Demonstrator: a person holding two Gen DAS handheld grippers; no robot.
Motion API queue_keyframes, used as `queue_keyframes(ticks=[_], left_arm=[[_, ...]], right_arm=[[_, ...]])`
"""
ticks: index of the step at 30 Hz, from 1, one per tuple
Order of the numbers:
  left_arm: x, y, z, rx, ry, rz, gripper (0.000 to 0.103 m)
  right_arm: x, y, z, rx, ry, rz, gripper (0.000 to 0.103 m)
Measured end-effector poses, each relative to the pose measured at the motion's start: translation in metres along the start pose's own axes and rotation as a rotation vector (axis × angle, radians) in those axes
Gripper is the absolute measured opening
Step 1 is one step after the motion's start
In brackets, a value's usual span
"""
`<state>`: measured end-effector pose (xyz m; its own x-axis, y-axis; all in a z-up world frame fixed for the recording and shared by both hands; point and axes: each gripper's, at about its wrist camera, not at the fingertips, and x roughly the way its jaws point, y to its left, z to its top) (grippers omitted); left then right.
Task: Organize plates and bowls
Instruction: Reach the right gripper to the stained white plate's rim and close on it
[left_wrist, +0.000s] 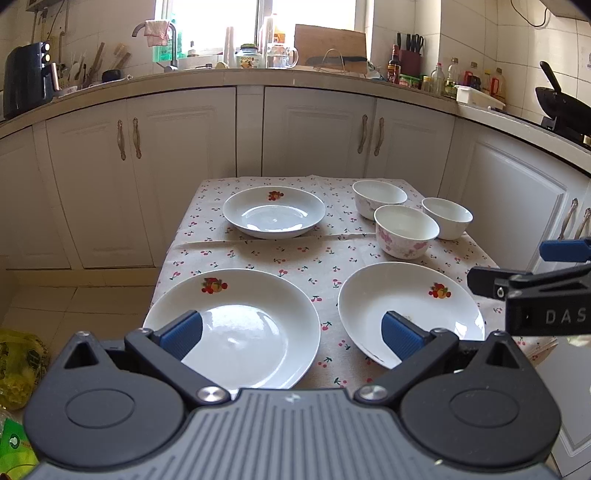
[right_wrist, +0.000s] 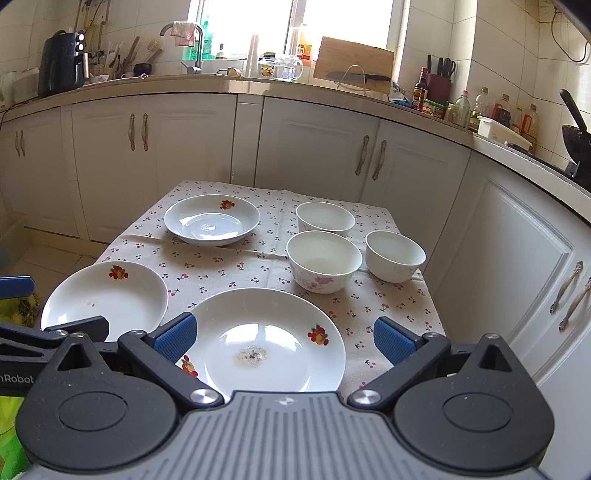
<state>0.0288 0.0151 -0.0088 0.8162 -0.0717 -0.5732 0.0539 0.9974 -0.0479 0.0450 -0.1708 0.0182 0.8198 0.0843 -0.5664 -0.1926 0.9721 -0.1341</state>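
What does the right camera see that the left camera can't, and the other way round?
Only the right wrist view shows the crumbly residue in the near right plate and a second fruit print on its rim. Only the left wrist view shows the yellow-green bag on the floor clearly. Both show three plates, three bowls, the cherry tablecloth and open grippers.

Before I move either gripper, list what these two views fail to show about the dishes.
- Near left plate: near rim hidden by the left gripper in the left wrist view.
- Near right plate: near rim hidden by the right gripper in the right wrist view; the speckled patch at its centre is too small to identify.
- Back bowl: lower wall hidden by the pink-flowered bowl.
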Motion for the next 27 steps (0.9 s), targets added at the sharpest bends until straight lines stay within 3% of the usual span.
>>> queue_keyframes(ticks=[4,8,11,20,27], left_arm=[[0.01,0.012,-0.003,0.002,0.001,-0.02,0.102],[0.018,0.023,-0.012,0.052,-0.005,-0.025,0.102],[0.023,0.033,-0.023,0.095,-0.001,-0.019,0.102],[0.035,0.073,-0.063,0.063,0.098,-0.055,0.102],[0.054,0.085,-0.07,0.09,0.125,-0.078,0.102]], right_arm=[[0.007,-0.002,0.011,-0.02,-0.044,0.015,0.103],[0.012,-0.012,0.02,0.029,-0.145,0.107,0.103],[0.026,-0.015,0.027,0.02,-0.172,0.174,0.103],[0.065,0.012,0.029,-0.042,-0.058,0.249,0.103],[0.081,0.033,0.032,-0.079,-0.004,0.314,0.103]])
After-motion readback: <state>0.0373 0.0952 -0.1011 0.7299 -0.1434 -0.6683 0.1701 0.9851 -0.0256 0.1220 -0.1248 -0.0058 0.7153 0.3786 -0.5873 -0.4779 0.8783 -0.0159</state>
